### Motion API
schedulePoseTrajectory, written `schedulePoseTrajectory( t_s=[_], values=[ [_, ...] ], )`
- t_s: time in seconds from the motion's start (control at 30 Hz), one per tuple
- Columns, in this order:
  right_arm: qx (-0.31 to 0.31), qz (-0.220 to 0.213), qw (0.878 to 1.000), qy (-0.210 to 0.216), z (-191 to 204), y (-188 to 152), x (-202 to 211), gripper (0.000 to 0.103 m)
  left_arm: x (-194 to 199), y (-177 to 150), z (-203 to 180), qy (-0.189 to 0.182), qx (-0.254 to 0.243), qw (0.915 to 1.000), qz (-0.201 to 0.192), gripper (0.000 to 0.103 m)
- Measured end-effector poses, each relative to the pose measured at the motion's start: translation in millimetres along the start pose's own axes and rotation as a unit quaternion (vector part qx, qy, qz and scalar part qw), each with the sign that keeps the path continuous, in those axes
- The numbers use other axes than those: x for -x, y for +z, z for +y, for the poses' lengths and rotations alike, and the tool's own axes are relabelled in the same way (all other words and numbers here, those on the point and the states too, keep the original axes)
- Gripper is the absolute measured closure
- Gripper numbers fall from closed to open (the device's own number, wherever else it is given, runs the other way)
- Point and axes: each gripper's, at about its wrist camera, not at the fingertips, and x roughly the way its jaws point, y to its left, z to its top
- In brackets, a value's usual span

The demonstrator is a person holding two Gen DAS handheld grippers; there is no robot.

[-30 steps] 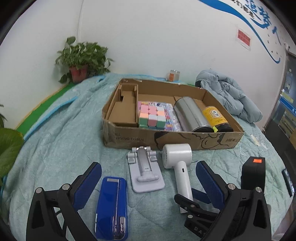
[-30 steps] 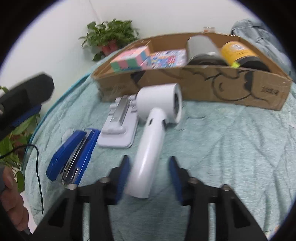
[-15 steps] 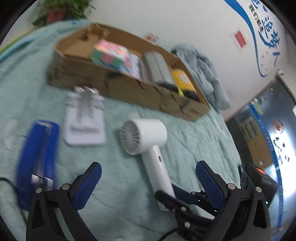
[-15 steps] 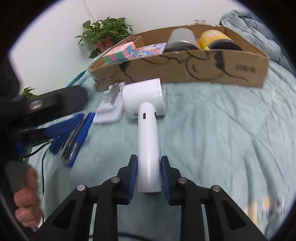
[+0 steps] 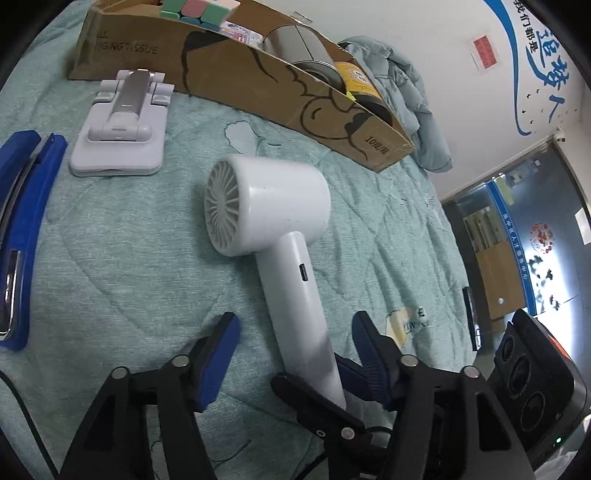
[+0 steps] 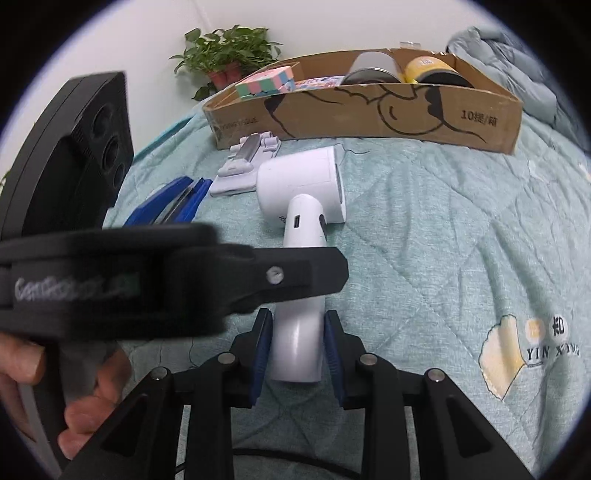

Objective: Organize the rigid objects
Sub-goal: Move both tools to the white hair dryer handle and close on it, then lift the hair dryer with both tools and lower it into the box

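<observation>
A white handheld fan [image 5: 273,218] lies on the green quilt, head toward the cardboard box [image 5: 236,70]. My right gripper [image 6: 297,343] is shut on the end of the fan's handle [image 6: 299,332]; it also shows in the left wrist view [image 5: 343,373]. My left gripper [image 5: 295,354] is open, its blue pads on either side of the handle without touching it. A white folding phone stand [image 5: 122,133] and a blue stapler [image 5: 18,229] lie to the left. The box holds a pastel cube [image 5: 195,7], a silver tin [image 5: 299,51] and a yellow-lidded jar [image 5: 358,77].
A grey-blue jacket [image 5: 410,88] lies beyond the box's right end. A potted plant [image 6: 229,55] stands by the wall behind the box. The left gripper's body [image 6: 110,273] crosses the right wrist view above the handle. A phone [image 5: 471,321] lies at the quilt's right edge.
My right gripper has closed on the fan handle. My left gripper swung right and down over the handle and its jaws have narrowed around it. The fan's head has turned.
</observation>
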Motion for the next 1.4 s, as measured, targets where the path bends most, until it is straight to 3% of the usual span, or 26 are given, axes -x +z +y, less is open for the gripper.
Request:
schedulePoseTrajectory(
  t_s=[0.07, 0.13, 0.5, 0.8, 1.07, 1.27, 1.4],
  values=[
    [0.004, 0.003, 1.0, 0.002, 3, -1, -2, 0.073, 1, -2, -1, 0.016, -0.005, 0.9998, -0.003, 0.055],
    [0.015, 0.001, 1.0, -0.001, 8, 1, -4, 0.073, 1, -3, 0, 0.01, -0.003, 0.9999, 0.006, 0.07],
    [0.02, -0.008, 1.0, 0.003, 16, 10, -3, 0.073, 10, -5, -10, 0.014, -0.014, 0.9998, -0.005, 0.072],
    [0.032, -0.062, 0.998, -0.006, 24, 32, 17, 0.073, 51, 15, -36, 0.027, -0.058, 0.9961, -0.06, 0.072],
    [0.063, -0.14, 0.988, -0.026, 32, 83, 40, 0.073, 88, 76, -70, 0.023, -0.113, 0.9854, -0.125, 0.073],
    [0.064, -0.173, 0.982, -0.031, 30, 132, 39, 0.073, 97, 141, -80, 0.027, -0.138, 0.9805, -0.138, 0.073],
    [0.058, -0.178, 0.982, -0.027, 28, 162, 26, 0.073, 92, 187, -77, 0.033, -0.135, 0.9821, -0.127, 0.073]
  ],
)
